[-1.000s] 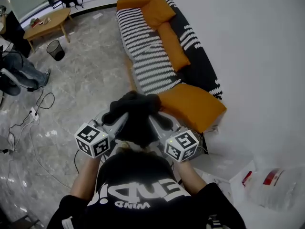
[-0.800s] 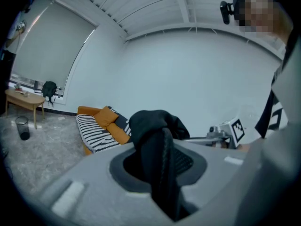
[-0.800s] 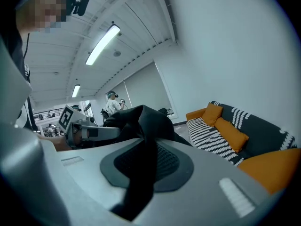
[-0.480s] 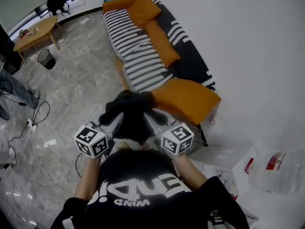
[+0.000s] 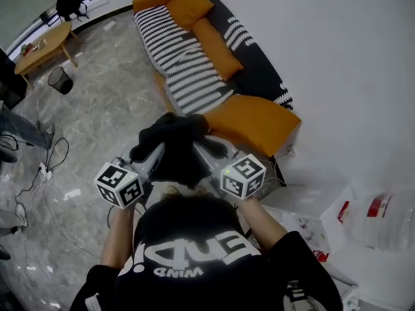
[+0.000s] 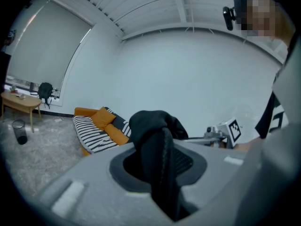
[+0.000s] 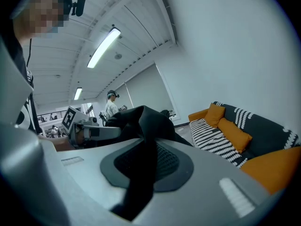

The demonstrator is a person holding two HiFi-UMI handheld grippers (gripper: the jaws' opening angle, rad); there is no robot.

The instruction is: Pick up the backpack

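In front of the person's chest, above the floor [image 5: 97, 115] near the striped sofa [image 5: 191, 70], the black backpack [image 5: 174, 149] hangs. The left gripper [image 6: 162, 173] and right gripper [image 7: 141, 173] have their fingers [image 6: 84, 182] pinched narrow on its straps. The lift looks done, and next comes a steady carry.

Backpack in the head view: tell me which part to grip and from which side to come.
Take a strap from each side, jaws roughly level. The backpack is a soft, bunched bundle with no firm edge, while its strap is thin enough for jaws to close on. The left gripper and right gripper each clamp such black webbing now.
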